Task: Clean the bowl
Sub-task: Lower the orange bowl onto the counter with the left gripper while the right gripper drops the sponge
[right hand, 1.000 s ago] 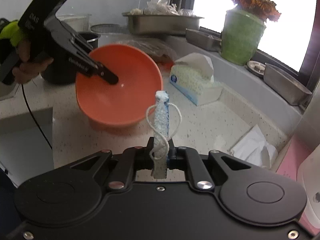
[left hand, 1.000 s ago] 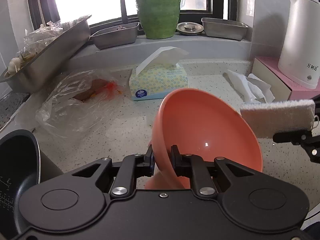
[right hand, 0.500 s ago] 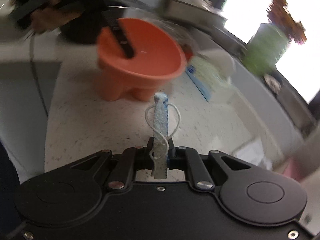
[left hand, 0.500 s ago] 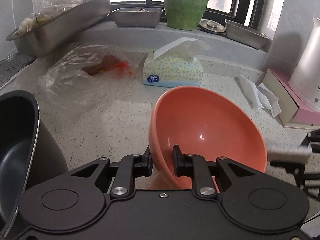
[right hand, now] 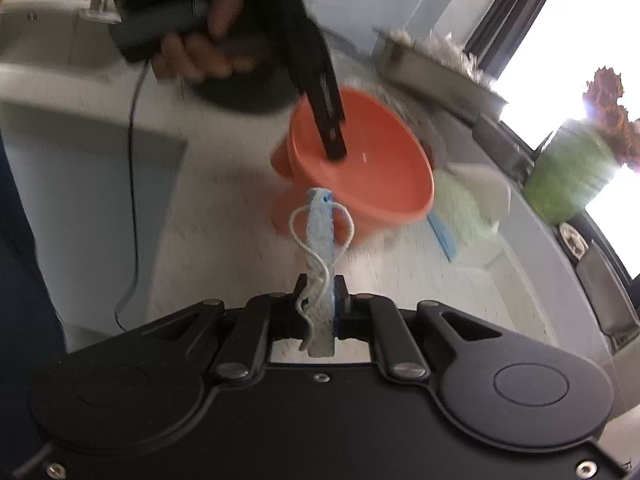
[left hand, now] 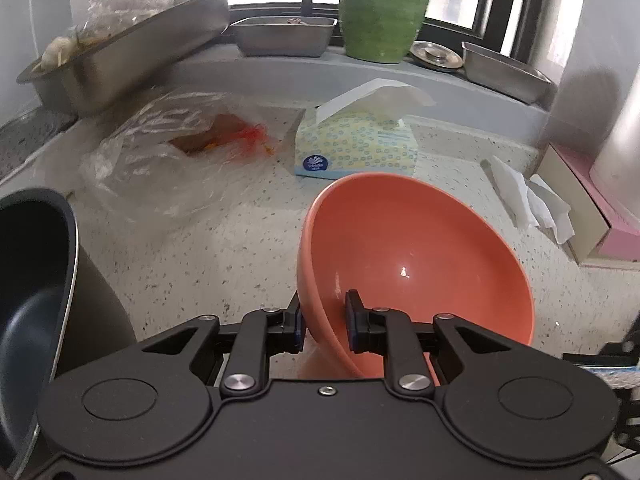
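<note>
Left wrist view first: the left gripper is clamped on the near rim of the orange bowl, one pad inside and one outside, jaws almost together with just the wall between them. The bowl is tipped up on its side, its opening facing right, over the middle of the speckled tabletop. Behind it sits a tissue box, with a crumpled clear plastic bag to its left and a dark pot at the tabletop's left edge. A green vase and metal trays line the sill at the back edge.

Right wrist view, pretty blurry: the right gripper is pinched nearly closed on a thin blue-and-white sponge with a loose string loop, standing edge-on between the jaws. The sponge's tip is just short of the bowl, not clearly touching. A hand holds the left gripper's handle up top, its finger dipping inside the bowl.
</note>
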